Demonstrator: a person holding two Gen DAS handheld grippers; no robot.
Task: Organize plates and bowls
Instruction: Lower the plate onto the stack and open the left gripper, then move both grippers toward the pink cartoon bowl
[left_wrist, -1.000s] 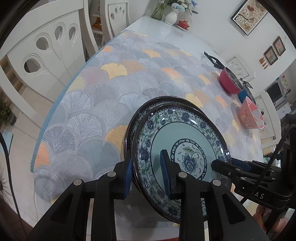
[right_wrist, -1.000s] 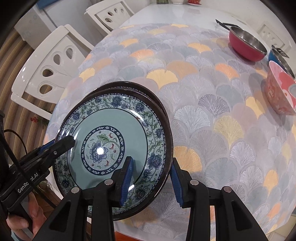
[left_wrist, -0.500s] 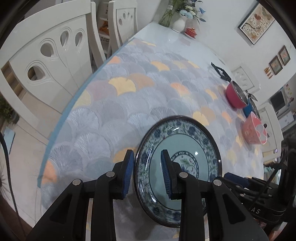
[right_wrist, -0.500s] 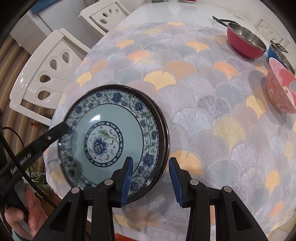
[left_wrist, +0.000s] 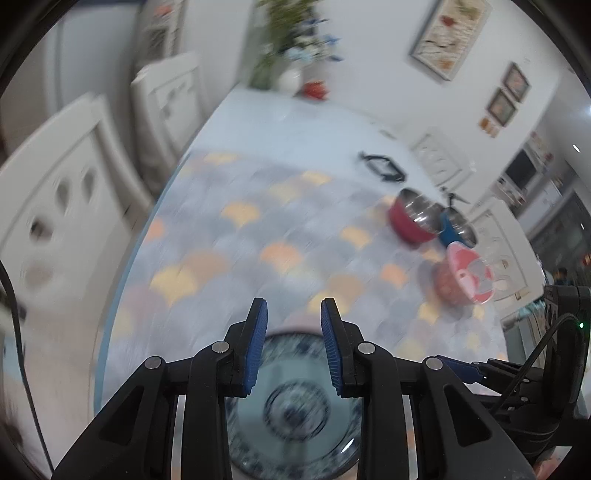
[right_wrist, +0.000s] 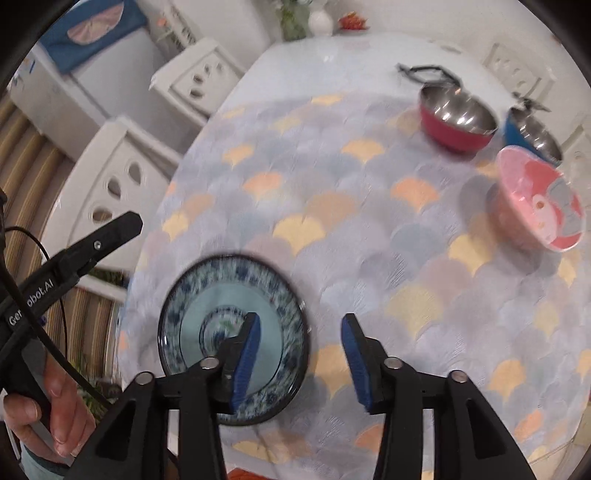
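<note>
A blue-and-white floral plate (left_wrist: 295, 406) (right_wrist: 229, 295) lies flat on the tablecloth near the front edge; any plate under it is hidden. My left gripper (left_wrist: 293, 317) hovers above its far rim, its jaws narrowly open with nothing between them. My right gripper (right_wrist: 299, 325) hangs over the plate's right rim. Its jaws are opening and hold nothing, and the plate lies well below them. A red bowl (right_wrist: 456, 122), a blue bowl (right_wrist: 532, 133) and a pink bowl (right_wrist: 535, 199) stand at the far right.
The fan-patterned tablecloth (right_wrist: 332, 206) covers the near half of the table. White chairs (right_wrist: 110, 184) stand along the left side. A vase (right_wrist: 319, 20) sits at the far end. A hand (right_wrist: 59, 413) holds the left gripper's handle.
The tilted top plate came down flat onto the lower one. Both grippers then let go and rose away, and the right jaws widened. The left wrist view is now motion-blurred.
</note>
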